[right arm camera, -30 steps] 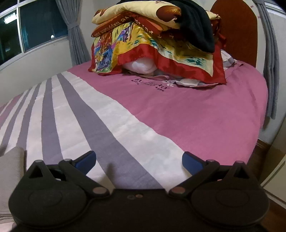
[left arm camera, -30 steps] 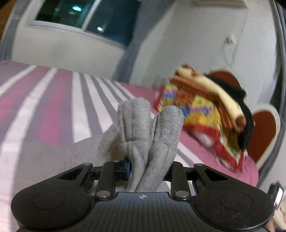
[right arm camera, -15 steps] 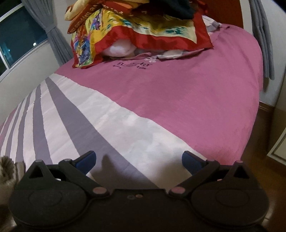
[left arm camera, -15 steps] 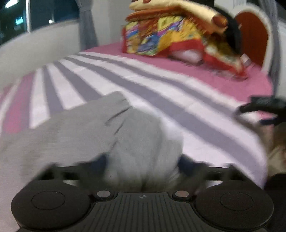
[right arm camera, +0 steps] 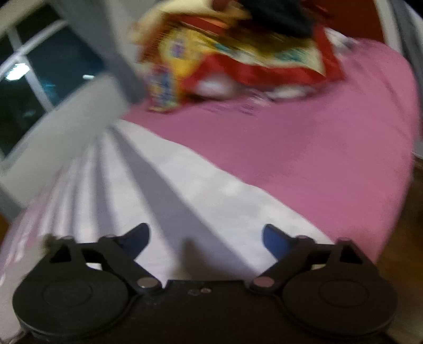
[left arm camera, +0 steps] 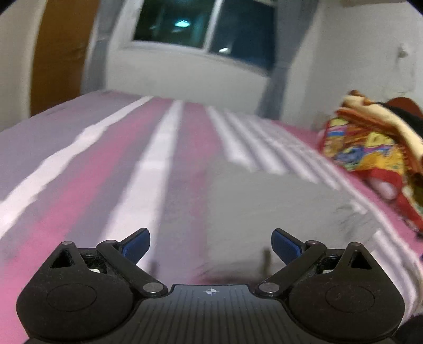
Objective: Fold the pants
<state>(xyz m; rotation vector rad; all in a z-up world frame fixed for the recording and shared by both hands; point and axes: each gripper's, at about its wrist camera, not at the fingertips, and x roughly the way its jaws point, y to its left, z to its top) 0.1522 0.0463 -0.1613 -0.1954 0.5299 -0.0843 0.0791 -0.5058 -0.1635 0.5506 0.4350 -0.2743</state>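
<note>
The grey pants (left arm camera: pixel 264 206) lie flat on the striped bedsheet (left arm camera: pixel 158 164), blurred, just ahead and to the right of my left gripper (left arm camera: pixel 211 246). That gripper is open; its blue pads (left arm camera: pixel 137 244) stand wide apart and only the near edge of the pants lies between them, not pinched. In the right wrist view my right gripper (right arm camera: pixel 206 238) is open with its jaws closing, over bare white and grey stripes of the sheet (right arm camera: pixel 211 190). A pale blur at the lower left may be the pants; I cannot tell.
A pile of colourful blankets (left arm camera: pixel 370 148) (right arm camera: pixel 238 53) sits at the head of the bed. A dark window (left arm camera: pixel 206 23) and grey curtain (right arm camera: pixel 116 53) are behind. A brown door (left arm camera: pixel 58 53) stands far left. The bed's right edge drops to wooden floor (right arm camera: pixel 401 259).
My left gripper has let go of the bunched grey pants, opened wide and swung left; the pants now lie flat. The right wrist view has tilted and its jaws stand slightly narrower.
</note>
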